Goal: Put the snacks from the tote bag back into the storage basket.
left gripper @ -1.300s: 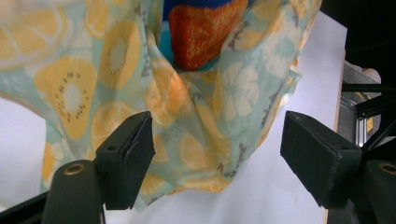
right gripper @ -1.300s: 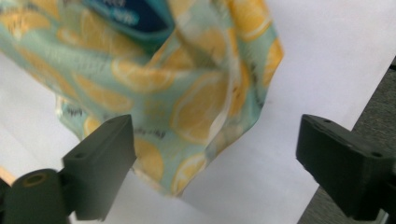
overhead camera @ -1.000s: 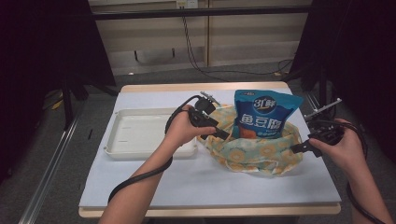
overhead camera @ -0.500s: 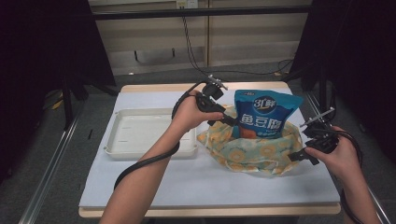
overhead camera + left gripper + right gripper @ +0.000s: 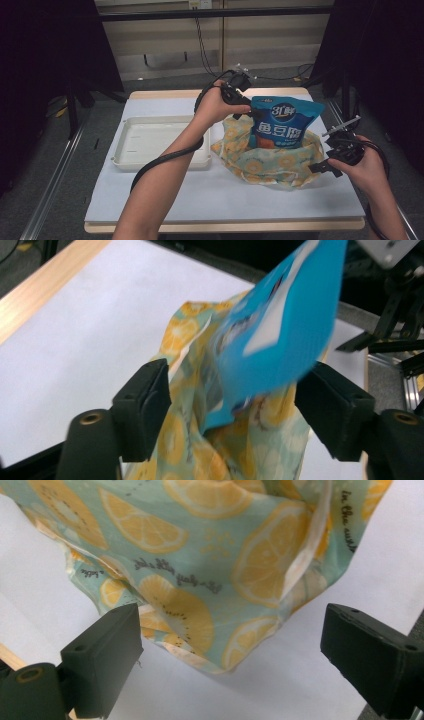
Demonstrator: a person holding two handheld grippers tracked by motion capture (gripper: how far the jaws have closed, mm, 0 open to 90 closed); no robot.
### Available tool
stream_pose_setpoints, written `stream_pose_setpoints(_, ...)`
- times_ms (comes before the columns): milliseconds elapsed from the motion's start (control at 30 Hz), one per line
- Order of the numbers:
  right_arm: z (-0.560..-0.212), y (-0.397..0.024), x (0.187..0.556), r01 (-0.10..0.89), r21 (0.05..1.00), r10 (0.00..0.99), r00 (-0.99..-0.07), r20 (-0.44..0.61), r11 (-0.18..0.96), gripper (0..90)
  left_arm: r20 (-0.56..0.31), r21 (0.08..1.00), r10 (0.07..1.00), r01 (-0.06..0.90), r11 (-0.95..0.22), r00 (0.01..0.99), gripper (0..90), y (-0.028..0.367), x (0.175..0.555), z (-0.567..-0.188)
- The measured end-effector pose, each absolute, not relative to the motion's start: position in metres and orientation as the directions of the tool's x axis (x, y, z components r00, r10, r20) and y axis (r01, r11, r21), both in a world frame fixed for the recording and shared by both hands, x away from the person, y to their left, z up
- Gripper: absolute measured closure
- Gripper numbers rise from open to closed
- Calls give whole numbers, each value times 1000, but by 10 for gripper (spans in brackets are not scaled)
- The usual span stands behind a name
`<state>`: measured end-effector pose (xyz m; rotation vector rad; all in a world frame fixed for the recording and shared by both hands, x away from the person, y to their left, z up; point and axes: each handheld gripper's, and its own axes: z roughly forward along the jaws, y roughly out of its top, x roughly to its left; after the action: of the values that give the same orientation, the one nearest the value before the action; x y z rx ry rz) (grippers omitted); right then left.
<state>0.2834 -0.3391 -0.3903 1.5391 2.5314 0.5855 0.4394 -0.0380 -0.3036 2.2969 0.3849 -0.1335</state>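
Observation:
A blue snack bag stands upright inside a lemon-print cloth bag on the white table cover. My left gripper is at the snack bag's upper left corner. In the left gripper view its jaws straddle the blurred snack bag. They have just been closing and still stand wide, with the left pad clear of the packet. My right gripper sits at the cloth bag's right edge. Its jaws are open, and the cloth bag's hem lies between them without touching the pads.
A white tray lies left of the cloth bag, under my left forearm. The table's wooden edge runs along the front. A dark frame and cables stand beyond the far edge.
My left gripper has risen and moved toward the far side, from the cloth bag's left rim to the snack bag's top corner. The right hand has barely moved.

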Motion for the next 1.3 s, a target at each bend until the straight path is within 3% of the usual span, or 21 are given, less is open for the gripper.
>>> stream_pose_setpoints(233,-392,-338,284,827,383,873,-479,93,413,93,-191,715,186,266,-647,964,471,-49,439,-293)
stream_pose_setpoints(400,-391,-338,284,820,393,870,-485,88,417,96,-160,684,192,249,-686,968,780,-52,439,-285)
stream_pose_setpoints(533,-392,-335,284,816,393,866,-493,88,424,97,-190,623,207,281,-730,960,857,-53,434,-278)
stream_pose_setpoints(633,-391,-334,284,812,399,863,-497,94,425,97,-185,610,204,275,-743,961,847,-52,433,-275)
stream_pose_setpoints(767,-391,-334,284,814,398,863,-496,96,424,97,-193,645,179,262,-718,965,697,-57,433,-271)
stream_pose_setpoints(967,-394,-334,284,815,391,862,-498,97,426,98,-192,602,135,226,-766,972,676,-77,437,-272)
stream_pose_setpoints(1133,-394,-331,284,809,391,855,-510,97,438,99,-170,578,90,173,-798,981,727,-90,437,-279)
stream_pose_setpoints(1233,-394,-331,284,806,398,855,-511,90,439,99,-171,574,84,169,-801,982,865,-93,438,-280)
stream_pose_setpoints(1300,-394,-331,284,807,397,856,-509,91,437,100,-171,568,81,165,-806,982,899,-94,438,-279)
